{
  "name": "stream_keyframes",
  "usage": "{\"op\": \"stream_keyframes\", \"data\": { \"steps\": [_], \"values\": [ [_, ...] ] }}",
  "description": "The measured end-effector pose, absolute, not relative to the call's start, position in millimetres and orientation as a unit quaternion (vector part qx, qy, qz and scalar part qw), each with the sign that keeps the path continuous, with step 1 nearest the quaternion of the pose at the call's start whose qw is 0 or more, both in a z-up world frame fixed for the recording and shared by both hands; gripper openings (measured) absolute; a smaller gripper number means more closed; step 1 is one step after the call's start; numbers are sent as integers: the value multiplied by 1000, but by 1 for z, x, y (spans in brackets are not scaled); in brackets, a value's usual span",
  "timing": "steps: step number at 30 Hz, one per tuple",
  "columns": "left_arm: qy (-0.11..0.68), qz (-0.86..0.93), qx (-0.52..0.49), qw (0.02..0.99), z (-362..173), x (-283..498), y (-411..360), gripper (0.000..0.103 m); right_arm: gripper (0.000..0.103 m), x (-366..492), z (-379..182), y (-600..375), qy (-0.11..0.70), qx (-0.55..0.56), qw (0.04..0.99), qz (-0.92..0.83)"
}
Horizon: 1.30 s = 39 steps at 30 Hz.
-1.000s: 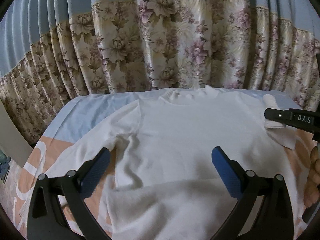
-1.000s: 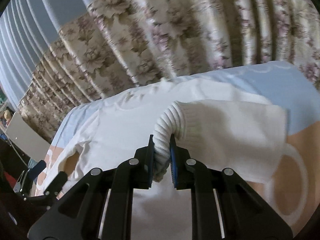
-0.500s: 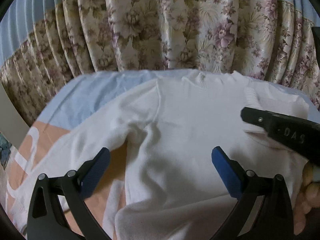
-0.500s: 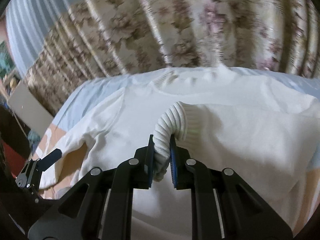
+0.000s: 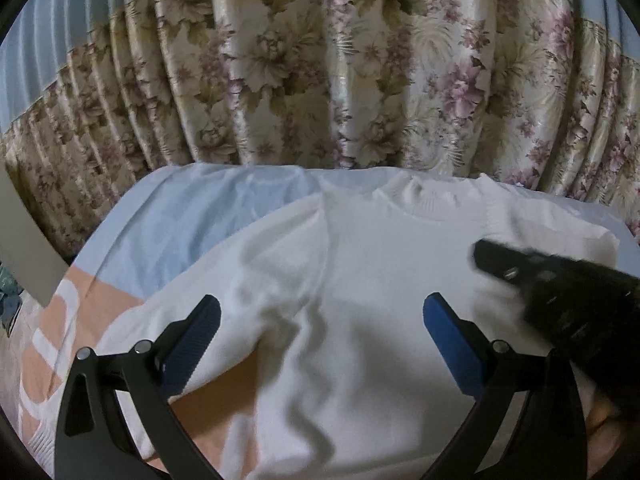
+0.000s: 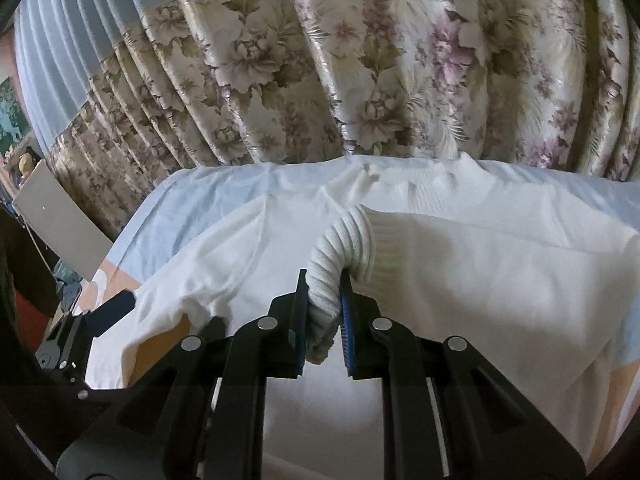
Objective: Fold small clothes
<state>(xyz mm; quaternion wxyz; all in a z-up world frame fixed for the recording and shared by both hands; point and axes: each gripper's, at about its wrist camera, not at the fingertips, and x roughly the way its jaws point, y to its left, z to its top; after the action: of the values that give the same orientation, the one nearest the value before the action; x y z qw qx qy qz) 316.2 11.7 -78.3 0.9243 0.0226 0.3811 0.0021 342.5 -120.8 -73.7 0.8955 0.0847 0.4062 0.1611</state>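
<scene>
A white long-sleeved sweater (image 5: pixel 384 280) lies flat on the bed, collar toward the curtain. My right gripper (image 6: pixel 324 312) is shut on the ribbed cuff (image 6: pixel 340 252) of its right sleeve, which is folded across the body (image 6: pixel 480 280). The right gripper (image 5: pixel 560 292) shows blurred at the right of the left wrist view, over the sweater's right half. My left gripper (image 5: pixel 320 340) hangs wide open above the sweater's left side near the armpit, with nothing between its blue pads. The left gripper (image 6: pixel 92 320) also appears at the far left of the right wrist view.
The bed sheet (image 5: pixel 180 232) is pale blue with peach and white patches. A floral curtain (image 5: pixel 360 80) hangs close behind the bed's far edge. A grey board (image 6: pixel 56 224) leans at the left. A hand (image 5: pixel 600 432) shows at the lower right.
My right gripper has carried the sleeve cuff leftward over the sweater's body. Both grippers have shifted left, so more of the sweater's left sleeve and the bed's left side shows.
</scene>
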Motion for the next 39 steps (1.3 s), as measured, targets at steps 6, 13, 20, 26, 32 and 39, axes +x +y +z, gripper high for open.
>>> {"op": "stream_keyframes", "data": {
  "steps": [6, 13, 20, 26, 32, 39],
  "values": [
    [414, -17, 8, 910, -98, 327, 4, 101, 14, 350, -89, -113, 426, 84, 888, 151],
    [414, -13, 4, 910, -103, 326, 10, 101, 83, 346, -90, -119, 413, 87, 893, 160],
    [404, 1, -28, 914, -94, 324, 22, 101, 88, 329, -61, -163, 374, 117, 907, 152],
    [407, -19, -48, 912, -98, 331, 7, 101, 88, 314, -60, -214, 371, 116, 913, 122],
    [400, -58, -19, 915, -96, 335, -29, 101, 88, 294, -67, -256, 386, 121, 910, 94],
    [440, -57, -6, 896, -121, 367, -37, 101, 88, 290, -72, -265, 378, 125, 914, 82]
  ]
}}
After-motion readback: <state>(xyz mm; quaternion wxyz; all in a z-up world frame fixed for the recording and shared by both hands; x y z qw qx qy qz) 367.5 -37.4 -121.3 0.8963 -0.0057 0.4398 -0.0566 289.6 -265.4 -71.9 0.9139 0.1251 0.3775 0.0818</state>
